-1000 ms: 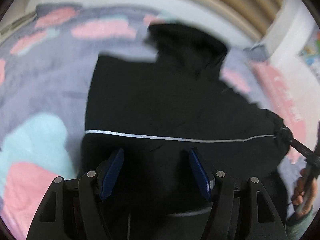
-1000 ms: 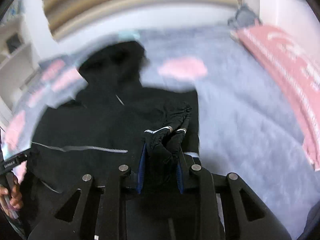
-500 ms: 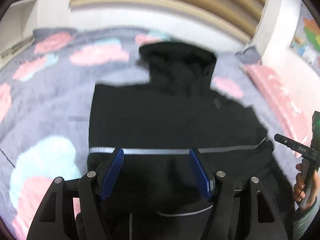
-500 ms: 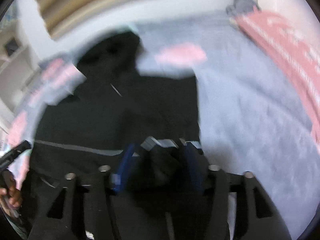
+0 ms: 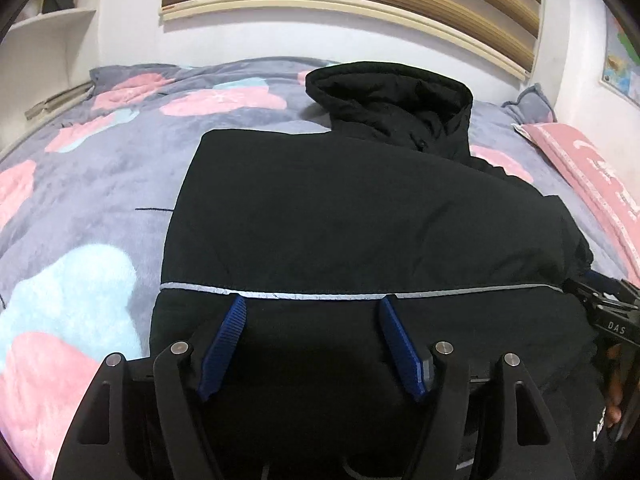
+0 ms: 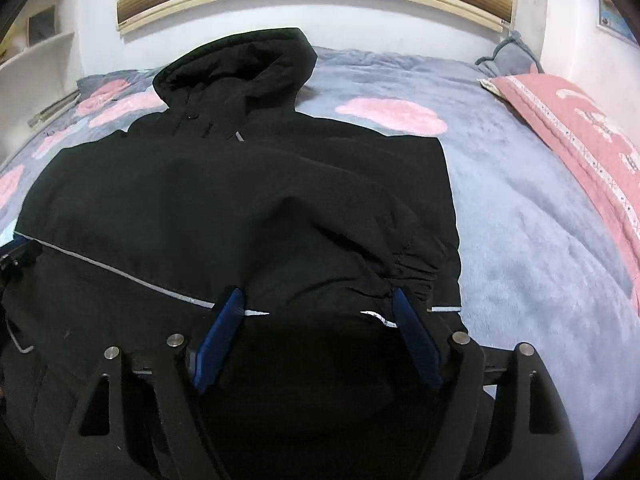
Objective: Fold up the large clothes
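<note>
Left gripper (image 5: 312,308) and right gripper (image 6: 318,300) both gape wide, empty, over the black hooded jacket (image 5: 360,220). It lies flat on the blanket (image 5: 100,200), sleeves folded in, hood toward the far wall (image 6: 360,20).

Black jacket (image 5: 360,208) with thin silver stripe (image 5: 320,295); grey blanket (image 5: 100,184), pink and light-blue blotches; pink pillow (image 6: 580,128); blue tool pads (image 5: 224,344).

The jacket (image 5: 360,220) lies on the bed (image 5: 100,184), ahead of both tongs. Its hood (image 6: 236,68) lies farthest. A pillow (image 6: 572,128) lies right.
</note>
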`<state>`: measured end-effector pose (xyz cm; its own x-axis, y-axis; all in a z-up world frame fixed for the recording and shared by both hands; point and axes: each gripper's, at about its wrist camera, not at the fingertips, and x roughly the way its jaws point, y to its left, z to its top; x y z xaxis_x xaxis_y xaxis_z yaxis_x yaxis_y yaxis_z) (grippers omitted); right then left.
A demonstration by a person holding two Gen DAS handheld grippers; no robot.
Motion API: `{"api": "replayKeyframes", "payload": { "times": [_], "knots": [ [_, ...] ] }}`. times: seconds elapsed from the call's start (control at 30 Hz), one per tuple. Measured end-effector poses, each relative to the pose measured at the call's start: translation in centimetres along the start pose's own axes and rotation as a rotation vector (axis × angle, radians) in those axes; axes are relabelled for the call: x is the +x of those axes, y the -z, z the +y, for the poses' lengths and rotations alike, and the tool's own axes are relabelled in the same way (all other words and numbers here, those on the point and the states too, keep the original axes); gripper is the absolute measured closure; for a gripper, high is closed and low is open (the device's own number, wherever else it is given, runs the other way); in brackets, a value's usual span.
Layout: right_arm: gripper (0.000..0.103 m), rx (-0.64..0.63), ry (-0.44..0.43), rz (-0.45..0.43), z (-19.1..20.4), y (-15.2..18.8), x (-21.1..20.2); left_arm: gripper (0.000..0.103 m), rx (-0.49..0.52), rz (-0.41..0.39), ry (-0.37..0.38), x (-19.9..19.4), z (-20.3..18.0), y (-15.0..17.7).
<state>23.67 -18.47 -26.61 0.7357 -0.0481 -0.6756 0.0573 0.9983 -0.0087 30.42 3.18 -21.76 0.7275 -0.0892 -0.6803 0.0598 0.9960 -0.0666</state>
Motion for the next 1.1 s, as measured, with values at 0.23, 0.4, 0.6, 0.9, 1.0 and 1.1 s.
{"api": "replayKeyframes", "payload": {
  "times": [0.23, 0.4, 0.6, 0.9, 1.0, 1.1],
  "knots": [
    [0.022, 0.003, 0.005, -0.027, 0.2, 0.6, -0.5, 0.032, 0.001, -0.009, 0.001, 0.0, -0.1, 0.2],
    [0.018, 0.011, -0.018, -0.058, 0.2, 0.5, -0.4, 0.021, -0.023, -0.038, 0.077, 0.1, 0.5, 0.2],
    [0.015, 0.022, -0.037, -0.078, 0.1, 0.4, -0.1, 0.015, -0.011, -0.041, 0.087, 0.6, 0.2, -0.1],
    [0.014, 0.006, -0.031, -0.044, 0.4, 0.0, 0.0, 0.015, 0.013, 0.0, 0.071, 0.3, -0.4, -0.7],
    [0.014, -0.028, -0.039, 0.06, 0.4, -1.9, -0.8, 0.015, 0.01, 0.022, 0.218, -2.3, -0.3, -3.1],
    [0.014, 0.023, -0.138, 0.038, -0.9, -6.0, -2.7, 0.015, 0.033, -0.055, 0.207, -5.4, -0.7, -8.1]
  ]
}}
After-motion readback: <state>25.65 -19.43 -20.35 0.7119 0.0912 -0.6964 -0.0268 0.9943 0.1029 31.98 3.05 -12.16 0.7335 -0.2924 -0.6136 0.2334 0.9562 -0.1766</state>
